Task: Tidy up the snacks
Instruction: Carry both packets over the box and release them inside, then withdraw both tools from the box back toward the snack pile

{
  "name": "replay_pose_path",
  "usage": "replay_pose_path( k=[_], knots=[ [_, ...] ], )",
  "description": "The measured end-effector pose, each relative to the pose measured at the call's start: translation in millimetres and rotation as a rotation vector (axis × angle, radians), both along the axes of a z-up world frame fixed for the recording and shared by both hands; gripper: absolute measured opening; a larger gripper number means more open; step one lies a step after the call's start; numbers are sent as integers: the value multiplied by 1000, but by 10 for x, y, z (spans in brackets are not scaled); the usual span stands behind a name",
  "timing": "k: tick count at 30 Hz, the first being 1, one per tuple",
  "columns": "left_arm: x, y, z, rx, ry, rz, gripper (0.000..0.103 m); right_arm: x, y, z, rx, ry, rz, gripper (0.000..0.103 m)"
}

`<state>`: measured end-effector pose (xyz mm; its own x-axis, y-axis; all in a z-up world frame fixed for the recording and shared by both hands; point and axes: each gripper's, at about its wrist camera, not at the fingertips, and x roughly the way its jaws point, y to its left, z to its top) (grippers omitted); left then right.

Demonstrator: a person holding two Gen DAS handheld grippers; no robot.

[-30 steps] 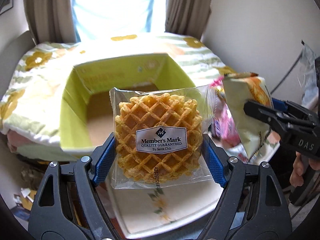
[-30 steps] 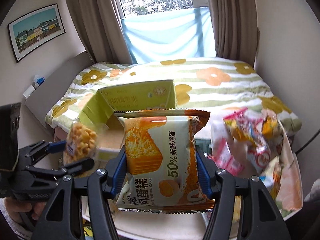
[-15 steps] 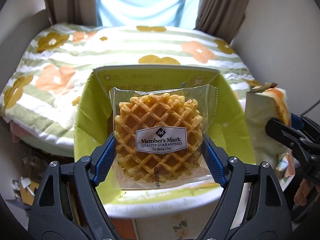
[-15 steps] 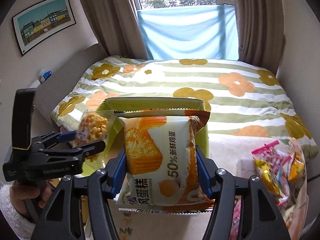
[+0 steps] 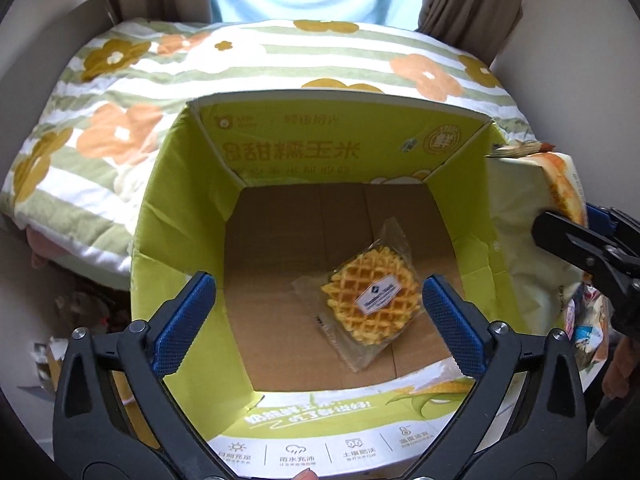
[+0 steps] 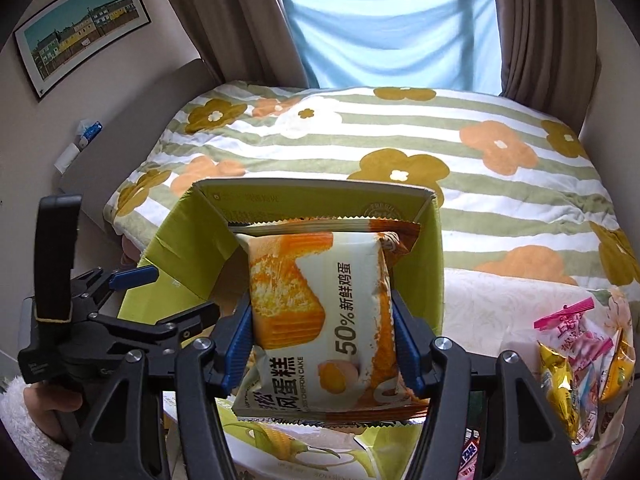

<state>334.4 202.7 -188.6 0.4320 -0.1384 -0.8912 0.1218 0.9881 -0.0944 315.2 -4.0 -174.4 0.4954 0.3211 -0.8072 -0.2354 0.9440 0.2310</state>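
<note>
A wrapped waffle [image 5: 370,306] lies tilted on the brown floor of the open green cardboard box [image 5: 180,216]. My left gripper [image 5: 318,300] hovers over the box, its jaws opening wide, with nothing between the blue pads [image 5: 184,320]. My right gripper [image 6: 324,336] is shut on an orange-and-white chiffon cake packet [image 6: 320,320], held over the green box's [image 6: 432,264] right side. In the left wrist view the cake packet [image 5: 532,216] and the right gripper [image 5: 592,248] show at the box's right wall. The left gripper [image 6: 132,300] appears at left in the right wrist view.
The box stands at the foot of a bed with a striped, flowered quilt [image 6: 400,140]. A heap of several wrapped snacks [image 6: 580,364] lies on the white table top [image 6: 492,304] to the right. A hand in a fluffy white sleeve [image 6: 24,412] holds the left gripper.
The left gripper's jaws spread and the waffle dropped from them onto the box floor. Both grippers moved over the box; the right one kept its hold on the cake packet.
</note>
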Motion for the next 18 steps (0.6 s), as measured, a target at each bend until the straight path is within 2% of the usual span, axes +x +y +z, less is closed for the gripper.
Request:
replay_pose_path(
  k=[9, 10, 11, 13, 18],
  knots=[
    [-91, 88, -5, -5, 10, 25, 102, 269, 150, -188, -52, 77, 1, 60],
    [-108, 99, 5, -4, 6, 27, 102, 287, 148, -205, -64, 83, -13, 66],
    [-126, 114, 17, -3, 3, 30, 102, 281, 137, -198, -60, 70, -22, 83],
    [-153, 142, 39, -1, -1, 35, 102, 236, 101, -166, -52, 44, -27, 103],
    [-221, 175, 79, -7, -11, 41, 102, 111, 88, -152, -81, 43, -21, 103]
  ],
)
